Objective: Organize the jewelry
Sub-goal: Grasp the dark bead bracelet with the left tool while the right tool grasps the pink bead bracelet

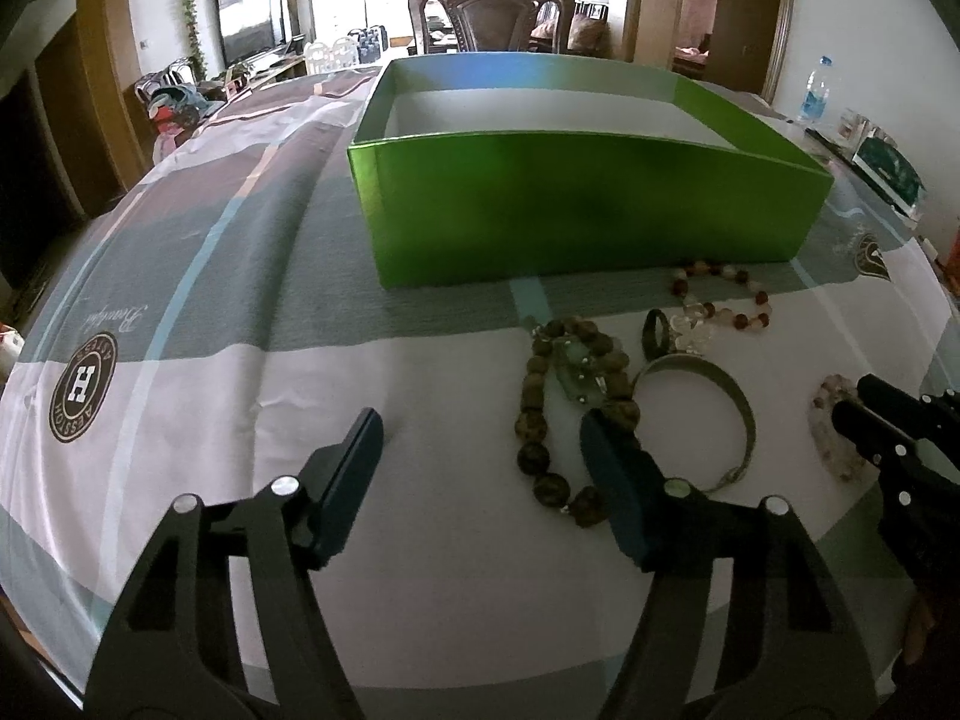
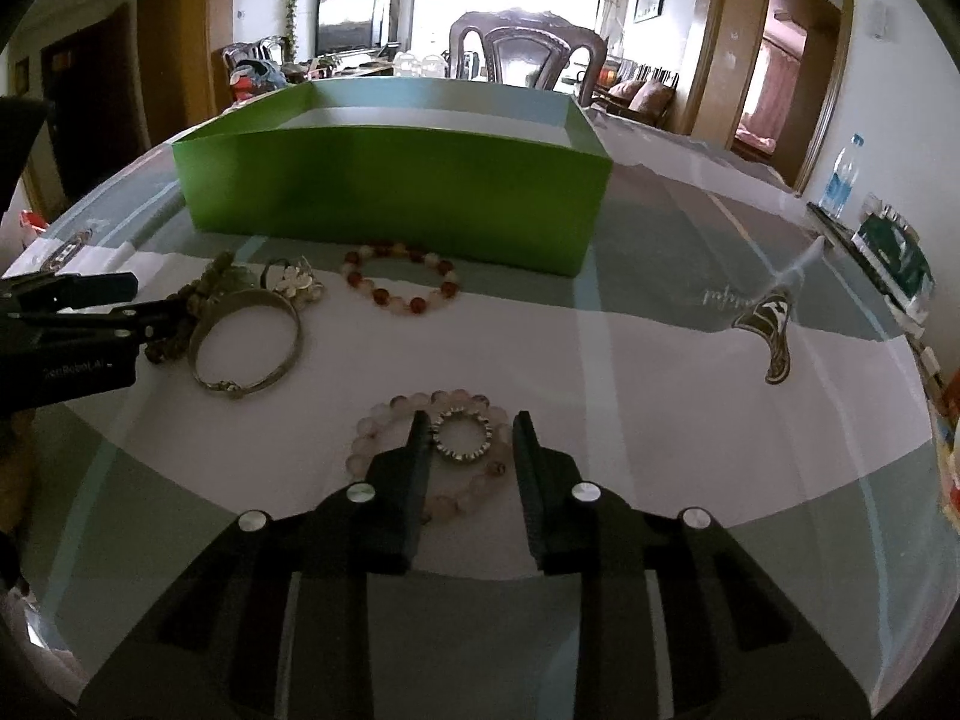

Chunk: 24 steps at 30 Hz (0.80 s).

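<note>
The right gripper [image 2: 469, 429] is spread around a small sparkly ring [image 2: 462, 434]; the left gripper [image 1: 483, 429] is spread, holding nothing.

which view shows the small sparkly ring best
The right wrist view: the sparkly ring lies between the right gripper's open fingers, on the pale bead bracelet. In the left wrist view the ring is hidden behind that gripper.
</note>
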### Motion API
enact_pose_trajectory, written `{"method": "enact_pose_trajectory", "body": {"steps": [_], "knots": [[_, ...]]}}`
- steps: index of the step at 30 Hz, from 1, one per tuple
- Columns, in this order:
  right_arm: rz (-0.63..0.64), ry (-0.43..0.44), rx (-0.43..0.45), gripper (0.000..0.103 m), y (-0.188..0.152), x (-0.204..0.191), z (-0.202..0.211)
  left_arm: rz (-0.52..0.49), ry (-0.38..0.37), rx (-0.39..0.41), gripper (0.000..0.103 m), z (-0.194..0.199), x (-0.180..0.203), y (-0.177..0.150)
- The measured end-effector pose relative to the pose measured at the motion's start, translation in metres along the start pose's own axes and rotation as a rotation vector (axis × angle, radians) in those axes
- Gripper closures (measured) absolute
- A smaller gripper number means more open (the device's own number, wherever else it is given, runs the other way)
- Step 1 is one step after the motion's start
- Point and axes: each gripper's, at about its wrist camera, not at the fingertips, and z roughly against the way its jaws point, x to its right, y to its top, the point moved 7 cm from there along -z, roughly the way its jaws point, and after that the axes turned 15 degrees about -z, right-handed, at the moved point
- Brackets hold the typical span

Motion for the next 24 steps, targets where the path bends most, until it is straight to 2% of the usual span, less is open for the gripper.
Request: {"method": "enact_pose_trajectory", "body": {"steps": [7, 9, 10, 11, 13, 14, 19, 22, 23, 24], "knots": [[-0.013, 0.004, -0.003, 0.075, 0.001, 0.001, 0.000, 0.002, -0.006, 0.002, 0.036, 0.001, 0.001, -0.001], [-0.022, 0.010, -0.006, 0.075, 0.002, 0.001, 0.000, 0.014, 0.001, 0.006, 0.040, 0.002, -0.001, -0.001], [-0.031, 0.018, -0.006, 0.075, 0.002, 0.001, 0.000, 0.031, 0.004, 0.013, 0.050, 0.003, -0.005, -0.002], [-0.043, 0.026, 0.000, 0.076, 0.004, 0.003, 0.001, 0.048, -0.001, 0.023, 0.068, 0.005, -0.007, -0.002], [-0.074, 0.047, 0.012, 0.082, 0.008, 0.008, 0.004, 0.097, -0.027, 0.042, 0.085, 0.007, -0.014, -0.004], [-0.101, 0.064, 0.002, 0.090, 0.010, 0.012, 0.004, 0.110, -0.034, 0.045, 0.089, 0.007, -0.016, -0.004], [-0.257, 0.136, -0.034, 0.091, 0.018, 0.037, 0.002, 0.088, -0.036, 0.040, 0.092, 0.009, -0.011, -0.004], [-0.310, 0.161, -0.065, 0.091, 0.018, 0.045, 0.000, 0.078, -0.046, 0.032, 0.092, 0.012, -0.006, -0.005], [-0.311, 0.155, -0.069, 0.088, 0.018, 0.046, 0.000, 0.076, -0.048, 0.030, 0.092, 0.013, -0.005, -0.006], [-0.308, 0.134, -0.068, 0.079, 0.018, 0.046, 0.001, 0.072, -0.051, 0.029, 0.092, 0.014, -0.005, -0.006]]}}
